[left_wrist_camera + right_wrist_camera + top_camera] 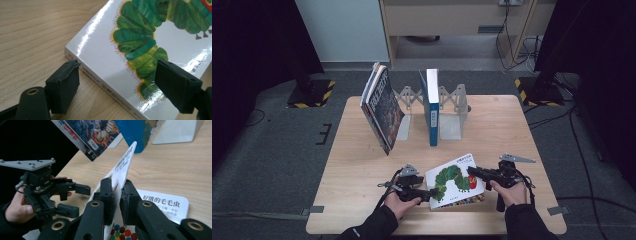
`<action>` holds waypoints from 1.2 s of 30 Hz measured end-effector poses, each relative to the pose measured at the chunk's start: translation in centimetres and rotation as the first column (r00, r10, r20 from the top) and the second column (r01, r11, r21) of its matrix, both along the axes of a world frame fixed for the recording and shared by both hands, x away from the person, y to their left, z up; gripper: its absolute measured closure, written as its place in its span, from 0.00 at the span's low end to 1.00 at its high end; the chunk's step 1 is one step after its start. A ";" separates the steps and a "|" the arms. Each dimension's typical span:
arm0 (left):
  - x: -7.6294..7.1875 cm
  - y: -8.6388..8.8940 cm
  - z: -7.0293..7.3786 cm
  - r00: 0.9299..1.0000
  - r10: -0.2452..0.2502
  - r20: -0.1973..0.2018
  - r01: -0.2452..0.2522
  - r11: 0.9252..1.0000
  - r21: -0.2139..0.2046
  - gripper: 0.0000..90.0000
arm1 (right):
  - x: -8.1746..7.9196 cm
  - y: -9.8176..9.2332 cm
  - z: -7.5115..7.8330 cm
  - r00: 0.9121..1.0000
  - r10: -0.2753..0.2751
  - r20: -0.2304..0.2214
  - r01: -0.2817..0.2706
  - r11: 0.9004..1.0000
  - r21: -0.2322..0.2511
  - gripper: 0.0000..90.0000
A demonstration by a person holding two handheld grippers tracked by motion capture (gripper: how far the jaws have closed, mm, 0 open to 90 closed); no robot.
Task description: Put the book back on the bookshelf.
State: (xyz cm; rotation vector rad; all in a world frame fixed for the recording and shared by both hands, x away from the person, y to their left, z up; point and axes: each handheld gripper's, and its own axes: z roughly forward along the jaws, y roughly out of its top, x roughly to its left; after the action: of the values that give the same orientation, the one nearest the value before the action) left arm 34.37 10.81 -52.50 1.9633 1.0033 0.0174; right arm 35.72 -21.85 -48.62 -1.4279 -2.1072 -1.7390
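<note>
A white picture book with a green caterpillar on its cover (454,180) lies near the table's front edge. My right gripper (472,171) is shut on the book's front cover (125,162), which stands lifted edge-on between the jaws (117,192). A white page with printed characters (165,202) lies flat underneath. My left gripper (428,194) is at the book's left side, open. In the left gripper view its jaws (117,75) straddle the spine edge of the book (150,50): one jaw sits by the spine corner and the other over the glossy cover. The left gripper (77,200) appears beyond the raised cover.
At the back of the table a blue book (432,107) stands upright between grey metal bookends (452,120). A few dark-covered books (382,107) lean to its left. Bare wood (512,130) lies between them and the picture book.
</note>
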 end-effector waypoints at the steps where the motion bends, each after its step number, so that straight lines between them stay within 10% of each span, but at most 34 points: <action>1: 0.0 0.0 -0.1 1.000 -0.001 -0.005 0.001 1.000 -0.002 0.21 | 0.0 0.0 0.1 1.000 0.007 0.010 -0.007 1.000 0.002 0.92; 36: 0.5 -1.3 -1.6 0.998 -0.056 -0.033 0.051 0.990 -0.128 0.13 | -0.6 -1.6 0.4 0.996 0.034 0.077 -0.036 0.999 0.031 0.95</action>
State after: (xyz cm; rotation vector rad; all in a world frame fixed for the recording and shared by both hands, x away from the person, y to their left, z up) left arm 34.91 9.52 -54.09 1.8794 0.9516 -0.1103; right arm 35.08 -23.41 -48.18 -1.3288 -2.1170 -1.8350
